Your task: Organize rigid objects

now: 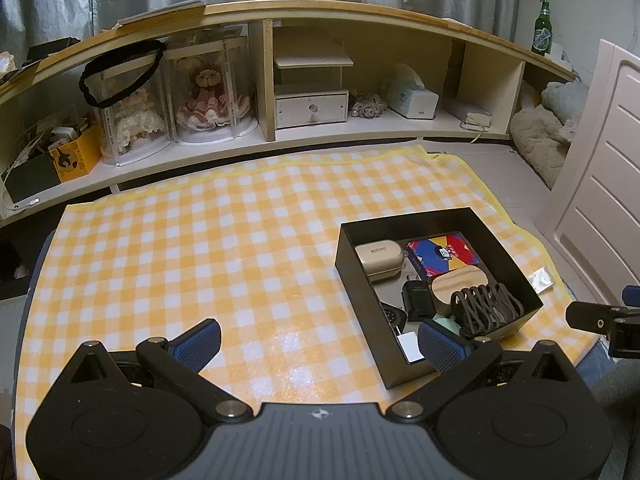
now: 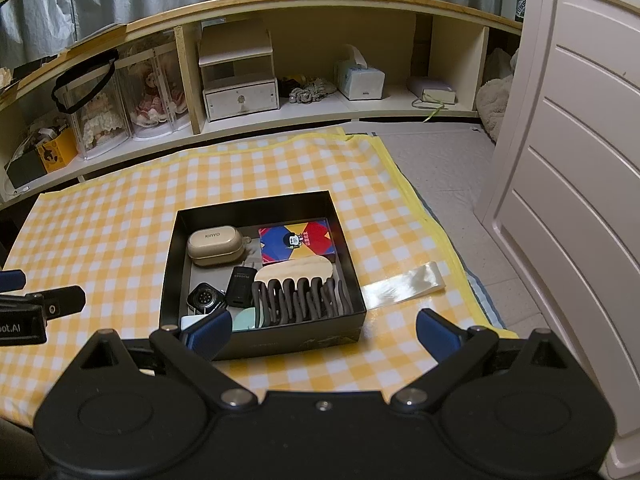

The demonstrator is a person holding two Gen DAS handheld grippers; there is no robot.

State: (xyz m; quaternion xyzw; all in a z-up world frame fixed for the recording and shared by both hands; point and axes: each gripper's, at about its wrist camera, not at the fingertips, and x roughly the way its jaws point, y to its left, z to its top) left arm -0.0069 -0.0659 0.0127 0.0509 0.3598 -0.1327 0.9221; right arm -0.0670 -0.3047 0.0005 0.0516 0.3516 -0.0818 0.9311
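Note:
A black open box sits on the yellow checked cloth. Inside lie a beige earbud case, a colourful card box, a wooden comb, a brown hair claw, a black charger, a smartwatch and a mint item. My left gripper is open and empty, above the cloth to the left of the box. My right gripper is open and empty, just in front of the box's near wall.
A clear plastic wrapper lies on the cloth right of the box. A wooden shelf with doll cases, a small drawer and a tissue box runs along the back. A white panel stands at the right.

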